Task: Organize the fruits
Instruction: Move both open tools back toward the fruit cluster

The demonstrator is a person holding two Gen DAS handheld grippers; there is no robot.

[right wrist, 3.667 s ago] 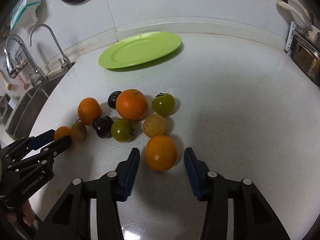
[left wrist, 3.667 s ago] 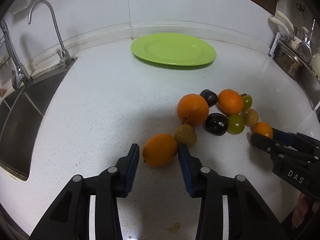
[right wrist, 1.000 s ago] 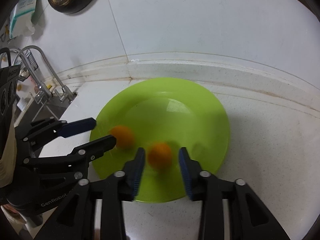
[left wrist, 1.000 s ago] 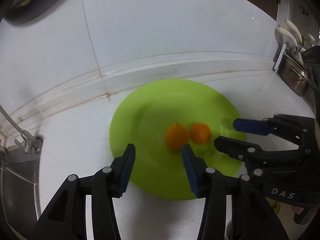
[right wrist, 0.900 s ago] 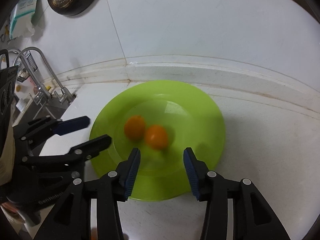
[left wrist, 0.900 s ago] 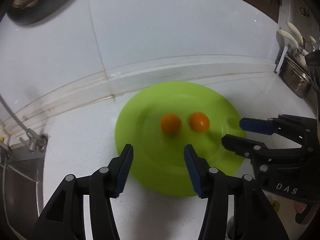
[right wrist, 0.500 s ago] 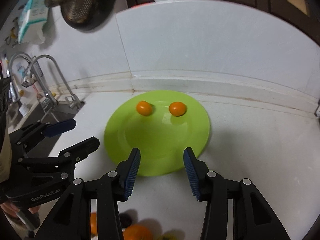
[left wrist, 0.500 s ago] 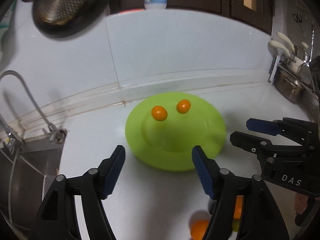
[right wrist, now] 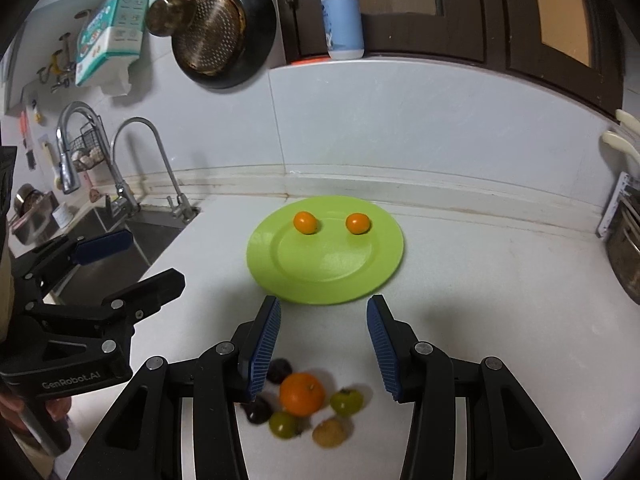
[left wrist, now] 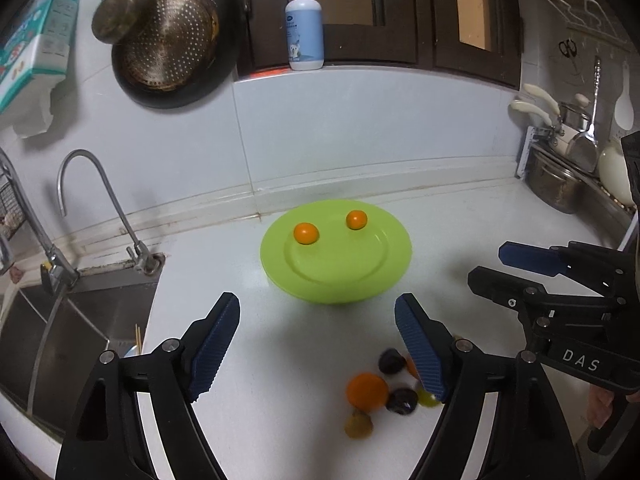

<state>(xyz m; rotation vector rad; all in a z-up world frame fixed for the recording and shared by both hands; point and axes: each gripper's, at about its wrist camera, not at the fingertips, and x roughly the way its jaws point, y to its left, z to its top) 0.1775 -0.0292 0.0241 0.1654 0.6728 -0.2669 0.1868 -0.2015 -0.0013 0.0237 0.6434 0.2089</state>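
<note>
While two small oranges (right wrist: 305,222) sit on the green plate (right wrist: 380,268), both hand-held grippers (left wrist: 316,340) (right wrist: 323,342), jaws apart and empty, hover nearer than it, over the remaining fruit pile (right wrist: 302,396), likely picked next.

Left gripper (left wrist: 316,346) and right gripper (right wrist: 323,346) are hovering above the counter's near edge, side by side, both empty with jaws spread wide, the left's wider; fingers are pointing toward the back wall.
</note>
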